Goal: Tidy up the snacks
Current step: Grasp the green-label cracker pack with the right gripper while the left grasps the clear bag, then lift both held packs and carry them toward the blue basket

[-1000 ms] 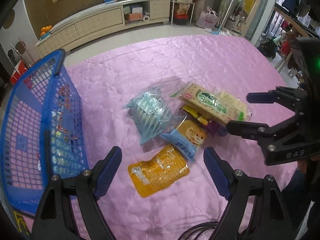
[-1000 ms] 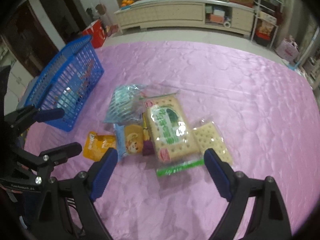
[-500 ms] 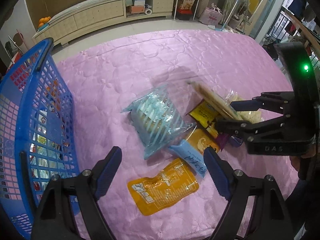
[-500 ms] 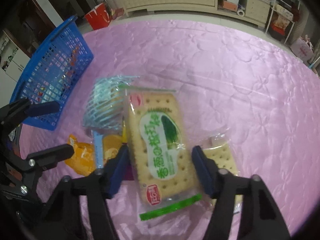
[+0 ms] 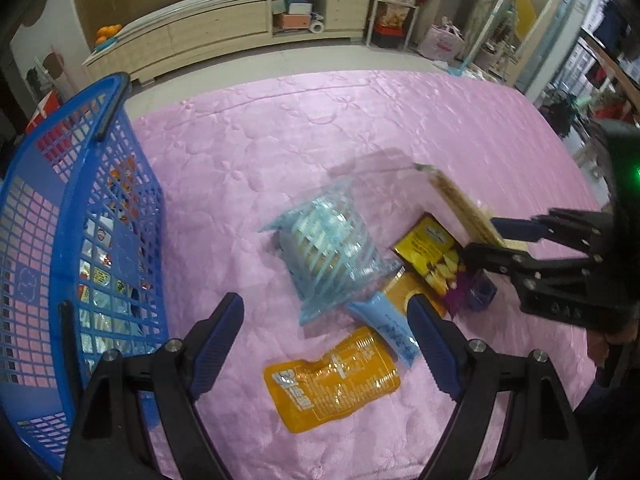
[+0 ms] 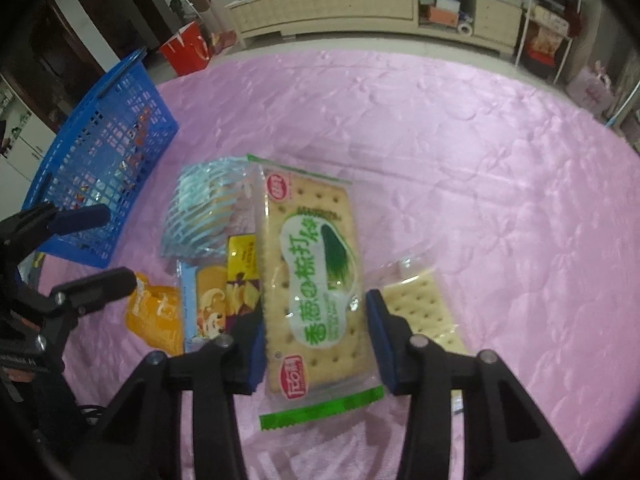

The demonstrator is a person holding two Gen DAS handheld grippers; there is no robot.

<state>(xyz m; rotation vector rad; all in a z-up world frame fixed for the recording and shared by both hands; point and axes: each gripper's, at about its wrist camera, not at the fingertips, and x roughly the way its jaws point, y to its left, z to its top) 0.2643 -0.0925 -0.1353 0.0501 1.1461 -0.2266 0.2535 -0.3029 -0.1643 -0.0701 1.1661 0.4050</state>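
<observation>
My right gripper (image 6: 316, 334) is shut on a green-labelled cracker pack (image 6: 312, 276) and holds it lifted off the pink cloth; in the left wrist view the pack (image 5: 460, 204) shows edge-on. My left gripper (image 5: 326, 340) is open and empty above an orange pouch (image 5: 332, 380). Beside it lie a blue striped bag (image 5: 328, 248), a blue-and-orange packet (image 5: 394, 322) and a yellow-purple packet (image 5: 430, 256). A blue basket (image 5: 68, 216) with snacks inside stands at the left. A plain cracker pack (image 6: 424, 308) lies under the right finger.
The pink quilted cloth (image 5: 360, 120) covers the whole surface. A long cream cabinet (image 5: 240, 24) and shelves stand on the floor beyond the far edge. A red bag (image 6: 186, 50) stands on the floor behind the basket.
My right gripper closed on the green-labelled cracker pack and lifted it off the pile, uncovering the yellow-purple packet. My left gripper stayed open and shifted slightly.
</observation>
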